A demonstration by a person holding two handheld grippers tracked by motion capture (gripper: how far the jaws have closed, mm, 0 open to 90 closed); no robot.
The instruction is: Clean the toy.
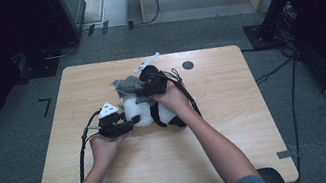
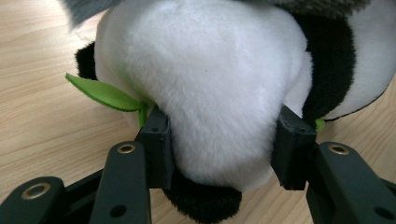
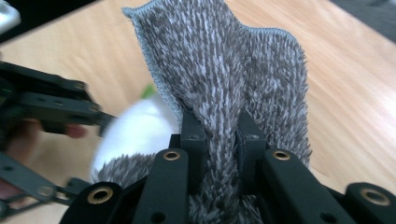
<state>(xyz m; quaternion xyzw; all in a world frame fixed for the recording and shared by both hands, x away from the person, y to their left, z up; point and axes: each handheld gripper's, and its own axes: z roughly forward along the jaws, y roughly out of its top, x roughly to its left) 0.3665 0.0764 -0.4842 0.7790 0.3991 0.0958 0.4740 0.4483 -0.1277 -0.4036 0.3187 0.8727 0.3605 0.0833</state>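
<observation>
Pale wooden table (image 1: 238, 124) is carrying a plush panda (image 2: 210, 88) near its middle, which the left gripper (image 2: 219, 144) is clamping, jaws partly closed and pressing into the white fur. The right gripper (image 3: 219, 135) is pinching a grey shaggy cloth (image 3: 224, 60) tight over the toy — I judge a hard wipe is likely to tug the cloth free, or roll the soft panda out of the grip.

The setting was a lab: a bare wooden table (image 1: 240, 138) on grey carpet (image 1: 201, 29), cables (image 1: 295, 73) and tape marks (image 1: 46, 106) around.
</observation>
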